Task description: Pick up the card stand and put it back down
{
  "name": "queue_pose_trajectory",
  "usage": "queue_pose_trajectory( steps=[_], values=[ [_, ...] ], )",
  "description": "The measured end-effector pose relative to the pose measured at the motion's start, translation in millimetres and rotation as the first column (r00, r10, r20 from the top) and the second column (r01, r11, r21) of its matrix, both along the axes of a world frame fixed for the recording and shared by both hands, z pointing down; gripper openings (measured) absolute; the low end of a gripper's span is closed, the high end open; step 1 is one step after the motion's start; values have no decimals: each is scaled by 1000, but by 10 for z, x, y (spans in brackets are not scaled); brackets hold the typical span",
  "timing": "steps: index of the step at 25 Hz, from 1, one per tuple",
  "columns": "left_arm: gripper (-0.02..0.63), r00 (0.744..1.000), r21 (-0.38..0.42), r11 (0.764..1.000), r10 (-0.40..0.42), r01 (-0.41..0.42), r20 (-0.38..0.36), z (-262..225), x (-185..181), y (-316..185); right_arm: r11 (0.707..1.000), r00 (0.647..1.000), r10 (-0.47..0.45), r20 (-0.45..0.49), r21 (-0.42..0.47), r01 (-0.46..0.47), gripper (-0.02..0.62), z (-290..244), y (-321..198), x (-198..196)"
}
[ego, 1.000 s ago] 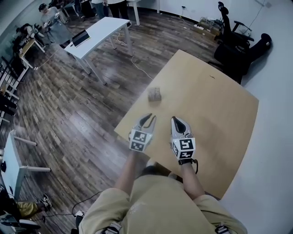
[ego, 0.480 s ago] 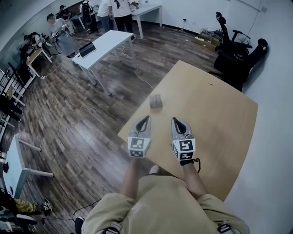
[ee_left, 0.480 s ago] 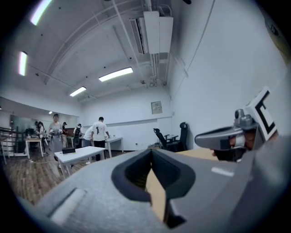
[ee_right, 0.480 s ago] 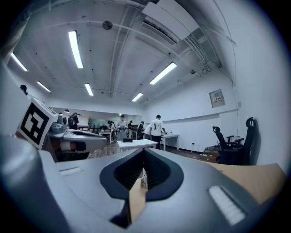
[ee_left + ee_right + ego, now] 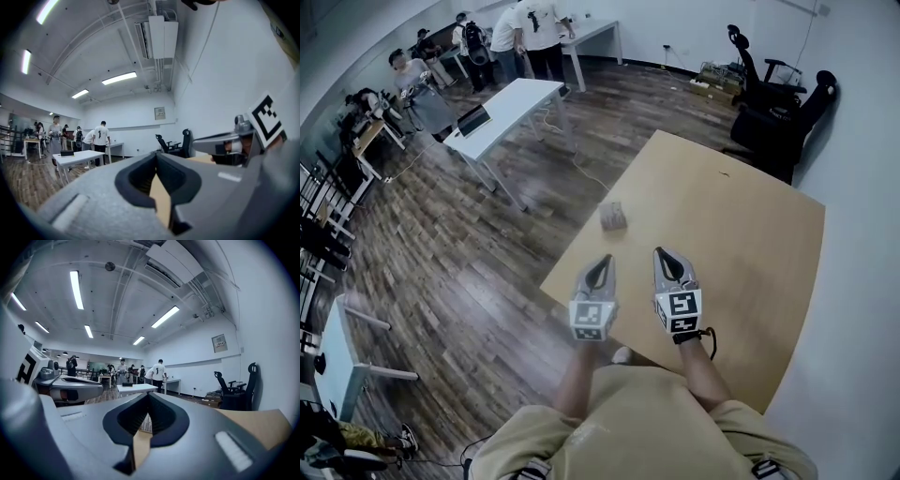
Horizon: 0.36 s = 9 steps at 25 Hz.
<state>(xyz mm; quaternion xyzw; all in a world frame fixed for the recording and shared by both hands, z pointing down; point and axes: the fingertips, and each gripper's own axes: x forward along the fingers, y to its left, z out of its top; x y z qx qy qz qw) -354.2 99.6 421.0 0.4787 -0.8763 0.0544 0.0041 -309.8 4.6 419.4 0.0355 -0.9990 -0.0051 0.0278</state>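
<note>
The card stand [image 5: 613, 216] is a small grey-brown block that sits on the light wooden table [image 5: 741, 234], close to its left edge. Both grippers hover over the near part of the table, short of the stand, and touch nothing. My left gripper [image 5: 601, 262] is shut and empty, with its tips [image 5: 156, 155] pressed together. My right gripper [image 5: 662, 253] is also shut and empty, jaws meeting [image 5: 149, 395]. Each gripper view shows the other gripper alongside: the right one [image 5: 225, 143] and the left one [image 5: 70, 387].
Dark wood floor [image 5: 450, 253] lies beyond the table's left edge. A white desk [image 5: 502, 108] stands further off, with several people around the desks at the back. Black office chairs [image 5: 773, 103] stand past the table's far corner, and a white wall [image 5: 862, 234] runs along the right.
The left gripper's jaws, slightly apart one second ago, are now shut. Both grippers sit a little lower in the head view, which has shifted. The card stand has not moved on the table.
</note>
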Motion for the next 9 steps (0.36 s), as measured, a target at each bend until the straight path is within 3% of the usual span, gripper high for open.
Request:
queue_pose_trajectory(
  steps=[9],
  values=[
    [2,1000,-92,996,12,-14,-22,262,174,-224,996,996,81,-40,-25,-82,5,190,-473,333]
  ],
)
